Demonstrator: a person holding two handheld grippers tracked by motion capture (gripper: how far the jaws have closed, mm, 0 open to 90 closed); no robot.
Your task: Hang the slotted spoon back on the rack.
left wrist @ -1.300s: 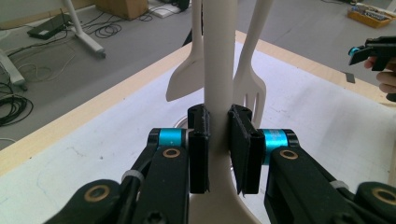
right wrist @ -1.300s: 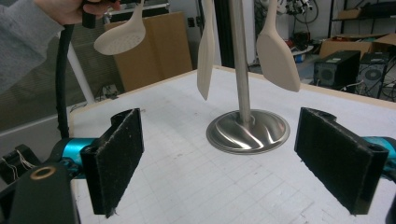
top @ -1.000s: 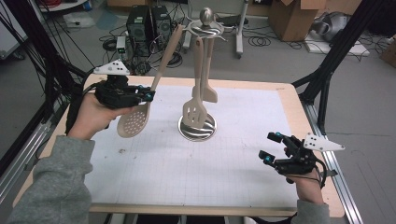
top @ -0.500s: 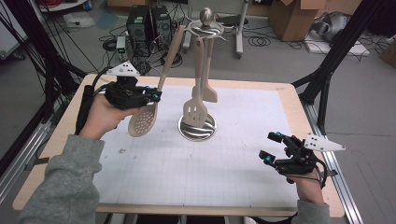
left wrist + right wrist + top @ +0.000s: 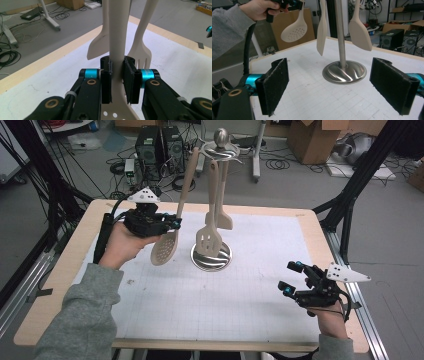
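My left gripper is shut on the handle of a beige perforated skimmer, held upright in the air just left of a metal utensil stand. In the left gripper view the pads clamp the skimmer handle. A slotted turner and a plain spatula hang from the stand's top ring. Over the mat's right front, my right gripper stays open and holds nothing. Its wide-apart pads frame the stand's base, and the skimmer hangs at upper left.
A white gridded mat covers the wooden table. Black frame posts rise at the table's sides. Computer cases, cables and cardboard boxes sit on the floor beyond the far edge.
My left hand has carried the skimmer rightward and slightly lower, closer to the stand. The right gripper has stayed where it was.
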